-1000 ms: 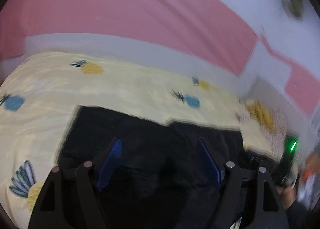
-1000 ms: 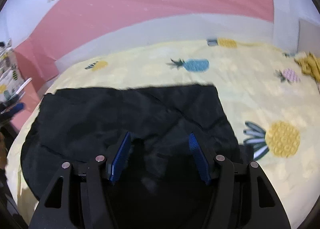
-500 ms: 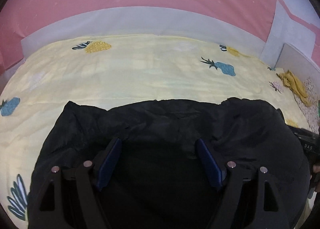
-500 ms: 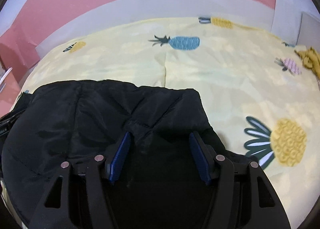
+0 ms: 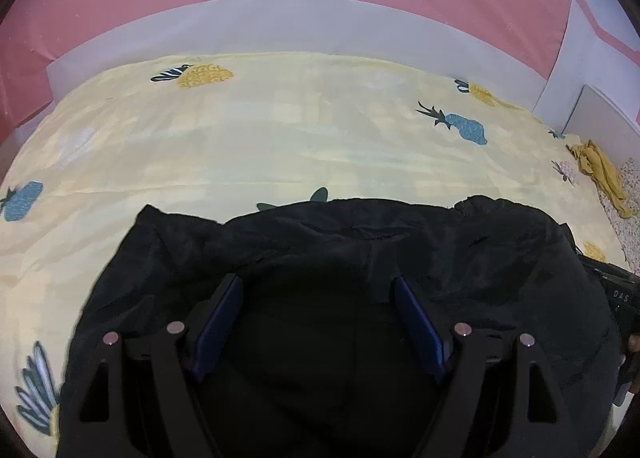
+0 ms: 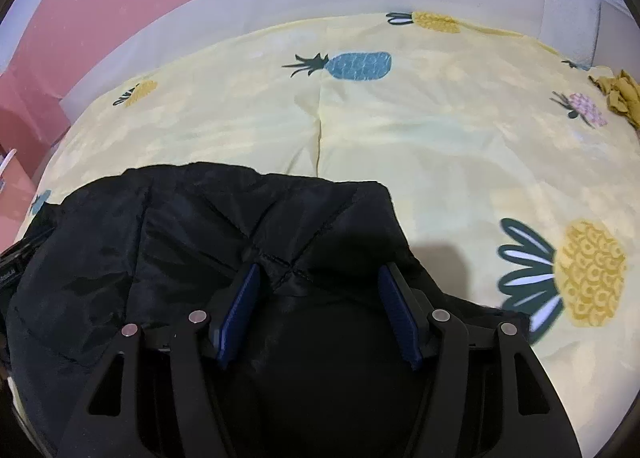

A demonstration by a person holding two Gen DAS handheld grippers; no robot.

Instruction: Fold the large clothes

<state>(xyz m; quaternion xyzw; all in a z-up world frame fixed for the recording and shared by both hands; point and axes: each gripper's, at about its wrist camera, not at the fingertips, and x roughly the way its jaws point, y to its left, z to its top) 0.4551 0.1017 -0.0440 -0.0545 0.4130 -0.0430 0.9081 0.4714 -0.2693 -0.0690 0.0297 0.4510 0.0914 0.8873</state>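
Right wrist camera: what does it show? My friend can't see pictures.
The right gripper, blue pads spread open, points down at a black quilted jacket lying on a yellow pineapple-print bed cover. A crumpled mustard cloth sits at the far right edge.

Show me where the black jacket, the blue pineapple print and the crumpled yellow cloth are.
black jacket (image 6: 192,225): right wrist view, on its quilted upper panel.
blue pineapple print (image 6: 358,65): right wrist view, on the fruit's blue body.
yellow cloth (image 5: 604,173): left wrist view, on the middle of the crumpled heap.
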